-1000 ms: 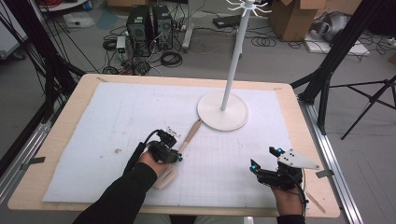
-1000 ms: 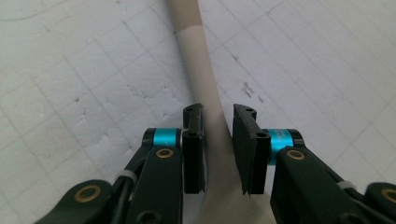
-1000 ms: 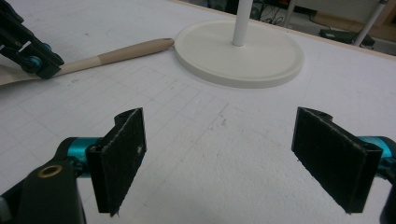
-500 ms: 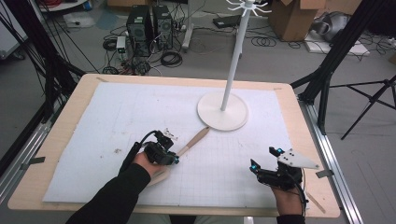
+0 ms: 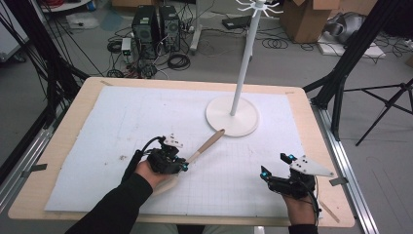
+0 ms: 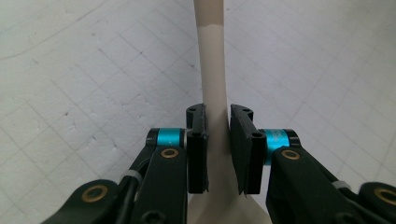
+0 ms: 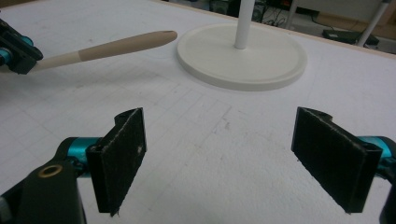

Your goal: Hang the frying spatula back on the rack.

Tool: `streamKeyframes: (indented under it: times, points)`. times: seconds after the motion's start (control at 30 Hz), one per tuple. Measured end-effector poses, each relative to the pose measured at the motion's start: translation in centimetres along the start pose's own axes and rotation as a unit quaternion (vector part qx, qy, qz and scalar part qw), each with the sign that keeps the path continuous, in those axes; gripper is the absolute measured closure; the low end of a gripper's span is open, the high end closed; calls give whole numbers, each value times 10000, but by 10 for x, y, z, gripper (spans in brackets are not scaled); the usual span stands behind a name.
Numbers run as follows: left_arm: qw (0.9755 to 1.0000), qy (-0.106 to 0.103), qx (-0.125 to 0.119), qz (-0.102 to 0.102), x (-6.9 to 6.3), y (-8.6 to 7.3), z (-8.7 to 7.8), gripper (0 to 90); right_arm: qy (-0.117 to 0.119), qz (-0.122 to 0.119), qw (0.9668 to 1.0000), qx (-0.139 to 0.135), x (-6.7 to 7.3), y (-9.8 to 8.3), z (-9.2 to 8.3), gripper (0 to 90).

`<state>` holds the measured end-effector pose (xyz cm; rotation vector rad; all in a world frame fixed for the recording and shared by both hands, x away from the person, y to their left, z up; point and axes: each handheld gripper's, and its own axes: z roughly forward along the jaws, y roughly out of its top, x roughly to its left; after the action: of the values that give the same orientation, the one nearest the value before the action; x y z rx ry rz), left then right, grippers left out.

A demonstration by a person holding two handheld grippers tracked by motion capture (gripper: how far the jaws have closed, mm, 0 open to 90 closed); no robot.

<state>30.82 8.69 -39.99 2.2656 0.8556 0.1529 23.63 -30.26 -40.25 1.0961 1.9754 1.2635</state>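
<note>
Table [image 5: 73, 117] with white grid mat [image 5: 117, 122] same as before. White stand [image 5: 233, 115] with hook top hasn't budged, base on mat at far right-centre.

Big change: wooden utensil [image 5: 207, 145] was lying flat by stand base a sec ago, now swung round and lifted at handle end, tip pointing at base, just short of it. Guessing it's headed for a hook.

Left gripper [image 6: 217, 149] jaws nearly closed, pinching utensil neck. Right gripper [image 7: 236, 158] jaws wide apart, holding nothing, parked near front edge.

No brands or readable writing anywhere.

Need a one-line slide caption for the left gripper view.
Left gripper with its jaws closed on the pale neck of a wooden utensil above the gridded white mat.
</note>
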Motion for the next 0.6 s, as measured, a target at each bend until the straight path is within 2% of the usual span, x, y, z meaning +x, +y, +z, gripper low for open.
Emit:
streamKeyframes:
  times: [0.1,0.17,0.2,0.27,0.3,0.33,0.4,0.47,0.5,0.53,0.57,0.6]
  points:
    - [9997,-36,-238,39,-3,0,-8,768,57,68,10000,-27,2,1,1,166]
    - [9990,-84,-439,86,-6,0,-14,768,213,146,9996,-61,6,3,4,162]
    - [9990,-84,-439,86,-6,0,-14,768,213,146,9996,-61,6,3,4,162]
    - [9979,-128,-616,174,-9,-1,-20,768,459,219,9986,-143,14,8,7,158]
    - [9979,-128,-616,174,-9,-1,-20,767,459,219,9986,-143,14,8,7,158]
    - [9969,-153,-743,216,-12,-1,-23,768,613,220,9977,-182,22,14,12,158]
    - [9965,-155,-791,242,-14,-2,-25,767,637,238,9975,-190,24,15,13,158]
    - [9954,-181,-889,310,-17,-2,-27,767,762,297,9964,-226,30,19,17,158]
    - [9942,-198,-987,383,-20,-2,-29,767,897,360,9950,-246,36,23,22,158]
    - [9942,-198,-987,383,-20,-2,-29,767,897,360,9950,-246,36,23,22,158]
    - [9931,-231,-1064,427,-22,-2,-30,767,1002,418,9939,-213,41,26,28,158]
    - [9909,-212,-1222,515,-26,-3,-31,767,1026,430,9936,-197,43,27,30,158]
